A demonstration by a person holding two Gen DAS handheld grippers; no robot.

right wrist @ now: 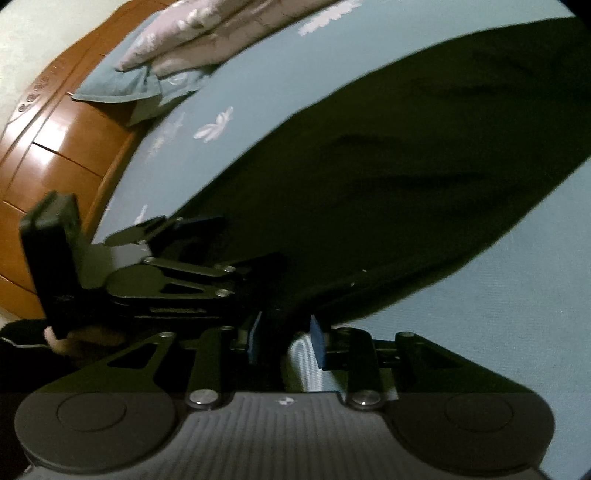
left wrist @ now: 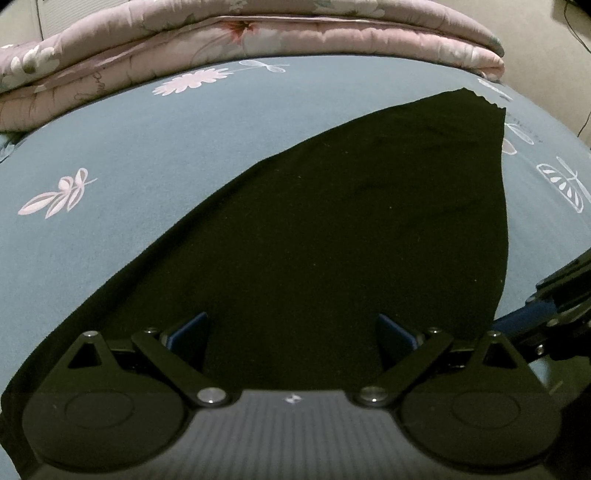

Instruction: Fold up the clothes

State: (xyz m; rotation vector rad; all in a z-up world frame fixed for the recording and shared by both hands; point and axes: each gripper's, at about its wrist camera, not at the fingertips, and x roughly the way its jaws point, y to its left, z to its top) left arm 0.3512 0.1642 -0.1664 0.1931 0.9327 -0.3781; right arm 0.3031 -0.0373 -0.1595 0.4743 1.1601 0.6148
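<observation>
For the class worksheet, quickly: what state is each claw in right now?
Left claw: open wide over the black garment, gripping nothing.
Right claw: part closed around the garment's near edge; whether it pinches cannot be told.

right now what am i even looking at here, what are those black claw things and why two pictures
Each picture comes from a camera mounted on a hand-held gripper, looking forward along its two blue-padded fingers. A person holds one gripper in each hand; no robot arm is involved.

The left wrist view shows the left gripper with its fingers spread wide open over a black garment, lying on a blue bedsheet printed with flowers. A folded pink quilt sits at the far end.

The right wrist view shows the right gripper with its fingers closer together, an edge of the garment between them; whether it is truly pinched is unclear. The left gripper shows on that picture's left side, beside a wooden bed frame.
</observation>
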